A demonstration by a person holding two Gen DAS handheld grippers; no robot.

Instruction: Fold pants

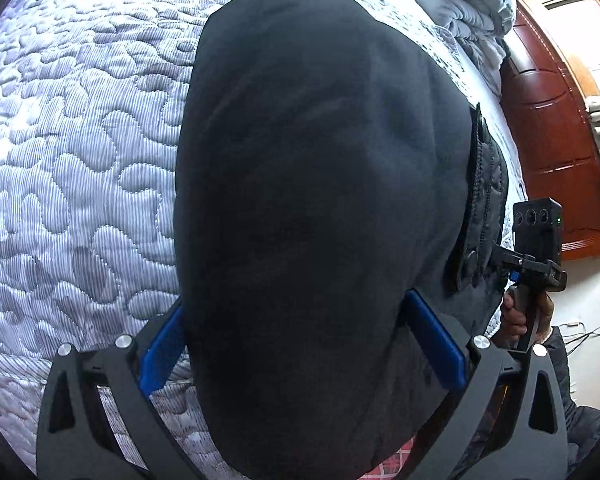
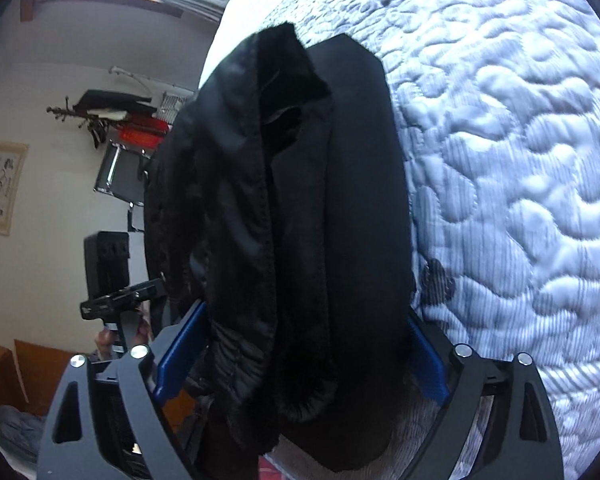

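Black pants [image 1: 320, 200] lie on a pale quilted bed, stretching away from the near edge. My left gripper [image 1: 300, 344] has its blue pads [image 1: 436, 344] on either side of the near end of the fabric, jaws wide apart with cloth bulging between them. In the right wrist view the pants [image 2: 300, 220] show a fleecy lining and an open waistband at the far end. My right gripper [image 2: 300, 360] also stands wide, its blue pads [image 2: 180, 352] flanking the near cloth. Whether either gripper pinches the cloth is hidden.
The quilted mattress [image 1: 80, 160] spreads to the left; a bundled grey duvet [image 1: 468, 4] lies at the far end. A reddish wooden headboard [image 1: 552, 140] stands right. The other gripper and hand [image 1: 532, 272] are beside the bed edge. Shelving and clutter [image 2: 124, 132] line the wall.
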